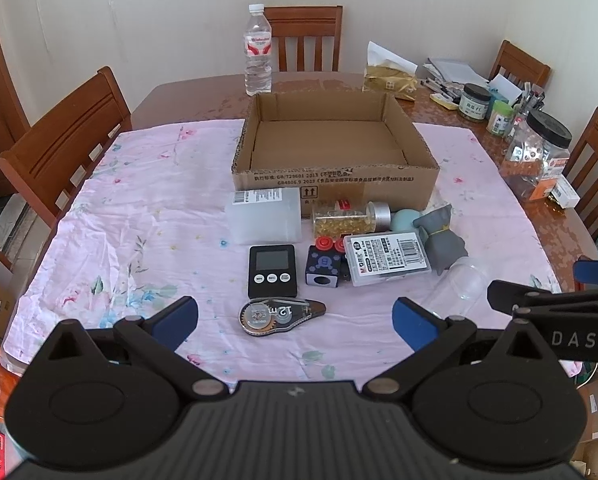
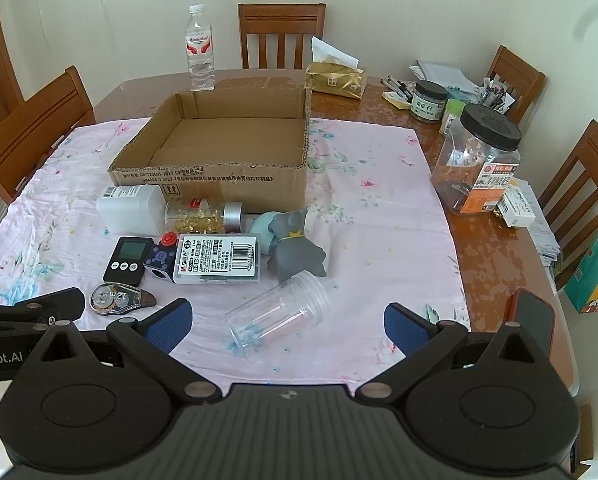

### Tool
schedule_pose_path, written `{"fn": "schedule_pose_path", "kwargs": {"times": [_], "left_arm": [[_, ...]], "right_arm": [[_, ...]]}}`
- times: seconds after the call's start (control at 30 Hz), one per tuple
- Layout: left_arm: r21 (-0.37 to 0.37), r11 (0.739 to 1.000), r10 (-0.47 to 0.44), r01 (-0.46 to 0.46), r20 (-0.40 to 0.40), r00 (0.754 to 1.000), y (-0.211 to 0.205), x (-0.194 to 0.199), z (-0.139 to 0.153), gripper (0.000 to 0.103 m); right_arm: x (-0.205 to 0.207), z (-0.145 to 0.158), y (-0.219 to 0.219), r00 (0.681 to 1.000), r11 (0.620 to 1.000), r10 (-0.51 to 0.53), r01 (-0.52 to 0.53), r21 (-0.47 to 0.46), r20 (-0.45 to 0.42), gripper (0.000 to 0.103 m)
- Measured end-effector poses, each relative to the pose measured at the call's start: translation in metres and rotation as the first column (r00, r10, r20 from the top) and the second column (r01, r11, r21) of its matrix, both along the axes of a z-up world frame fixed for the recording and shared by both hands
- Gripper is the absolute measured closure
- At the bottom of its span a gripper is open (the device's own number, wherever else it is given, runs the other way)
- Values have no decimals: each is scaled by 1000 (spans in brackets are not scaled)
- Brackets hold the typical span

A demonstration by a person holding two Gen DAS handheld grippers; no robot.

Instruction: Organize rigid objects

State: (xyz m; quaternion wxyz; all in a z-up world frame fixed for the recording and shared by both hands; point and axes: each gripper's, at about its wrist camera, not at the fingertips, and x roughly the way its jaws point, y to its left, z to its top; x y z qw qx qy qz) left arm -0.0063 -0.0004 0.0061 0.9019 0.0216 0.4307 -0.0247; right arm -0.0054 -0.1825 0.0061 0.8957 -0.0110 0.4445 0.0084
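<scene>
An empty cardboard box (image 1: 335,174) (image 2: 219,178) stands on the pink cloth. In front of it lie a white plastic box (image 1: 263,216), a pill bottle (image 1: 349,216), a black timer (image 1: 272,270), a dark cube toy (image 1: 324,266), a labelled clear case (image 1: 387,258), a grey toy (image 1: 443,240), a correction tape (image 1: 279,316) and a clear jar (image 2: 279,312) on its side. My left gripper (image 1: 295,322) is open, just short of the correction tape. My right gripper (image 2: 285,326) is open, with the clear jar between its fingers' line.
A water bottle (image 1: 257,52) stands behind the box. A tissue pack (image 2: 335,76), jars (image 2: 479,160), pens and papers crowd the table's right side. A phone (image 2: 533,320) lies near the right front edge. Wooden chairs (image 1: 67,140) surround the table.
</scene>
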Motion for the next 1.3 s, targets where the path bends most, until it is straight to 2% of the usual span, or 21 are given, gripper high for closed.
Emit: {"fn": "schedule_pose_path", "kwargs": {"times": [1.3], "left_arm": [[-28, 999, -36, 37, 19, 999, 7, 6, -3, 1]], "right_arm": [[3, 0, 1, 1000, 1000, 1, -1, -7, 17, 0]]}}
